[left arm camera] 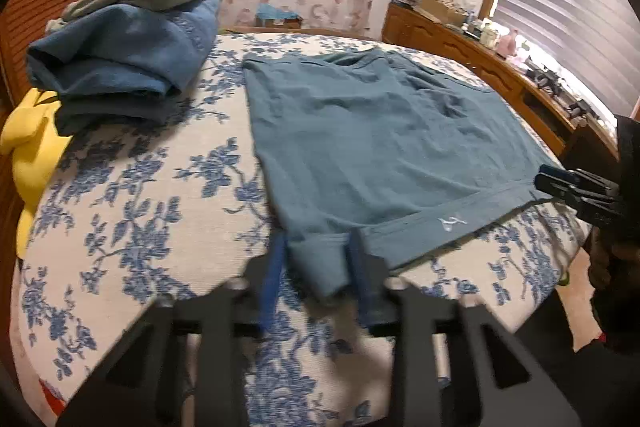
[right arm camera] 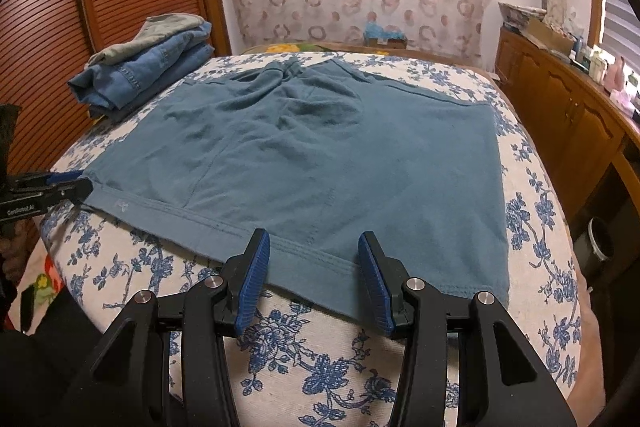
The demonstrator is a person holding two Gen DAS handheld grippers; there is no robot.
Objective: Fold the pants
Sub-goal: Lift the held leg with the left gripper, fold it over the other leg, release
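Note:
Teal pants [left arm camera: 380,131] lie spread flat on the floral bed cover [left arm camera: 140,207], with their hem toward me. My left gripper [left arm camera: 318,247] pinches a bunched near-left corner of the hem between its blue pads [left arm camera: 276,275]. The right wrist view shows that same gripper [right arm camera: 76,183] at the left corner of the pants [right arm camera: 320,155]. My right gripper [right arm camera: 314,239] stands open over the near hem, right of the middle, with the cloth lying flat between its fingers. From the left wrist view the right gripper [left arm camera: 544,181] sits at the pants' right end.
A stack of folded clothes [left arm camera: 120,67], mostly blue denim with a grey piece on top, sits at the far left of the bed. A yellow soft thing [left arm camera: 32,147] lies at the left edge. A cluttered wooden dresser [right arm camera: 560,107] runs along the right side.

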